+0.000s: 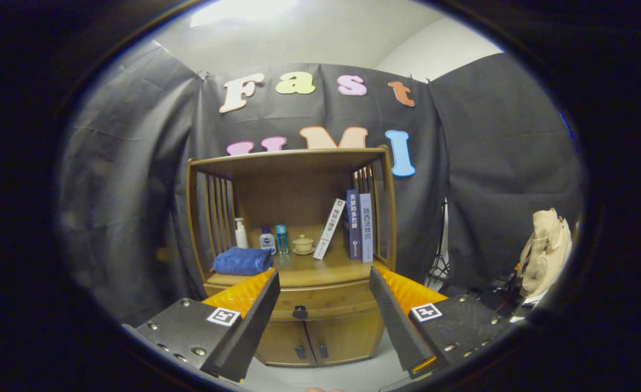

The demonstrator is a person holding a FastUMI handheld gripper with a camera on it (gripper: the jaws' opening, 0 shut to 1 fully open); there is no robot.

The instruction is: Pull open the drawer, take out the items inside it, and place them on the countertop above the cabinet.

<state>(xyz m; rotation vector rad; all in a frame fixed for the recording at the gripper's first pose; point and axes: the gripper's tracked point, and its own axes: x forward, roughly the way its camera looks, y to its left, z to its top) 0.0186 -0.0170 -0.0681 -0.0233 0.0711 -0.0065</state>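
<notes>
- The claw (325, 305) stood wide, its two fingers well apart and holding nothing, short of the cabinet (320, 326).
- The drawer (323, 306) sat shut in the cabinet front, seen between the fingers, with a dark round knob (300, 312) at its middle; what lay inside could not be seen.
- Below the drawer were two small doors (320, 340), each with a dark handle near the centre seam.
- The worktop (320, 272) above the drawer was bare wood at its front edge, framed by a hutch (293, 160) with slatted sides and a flat top.
- On the worktop, a folded blue towel (242, 261) lay at the left front.
- Behind the towel stood a white pump bottle (240, 233), a small dark-capped bottle (267, 239) and a clear blue bottle (281, 238), close in a row.
- A small lidded pot (302, 244) sat beside them near the middle.
- A white book (329, 228) leaned against upright books (359, 226) at the right.
- Black cloth (135, 190) hung behind and beside the cabinet; pale wall (326, 32) showed above it.
- A beige bag (546, 250) sat well off to the right, a stand (440, 261) between it and the cabinet.
- The floor (326, 375) below was pale grey.
</notes>
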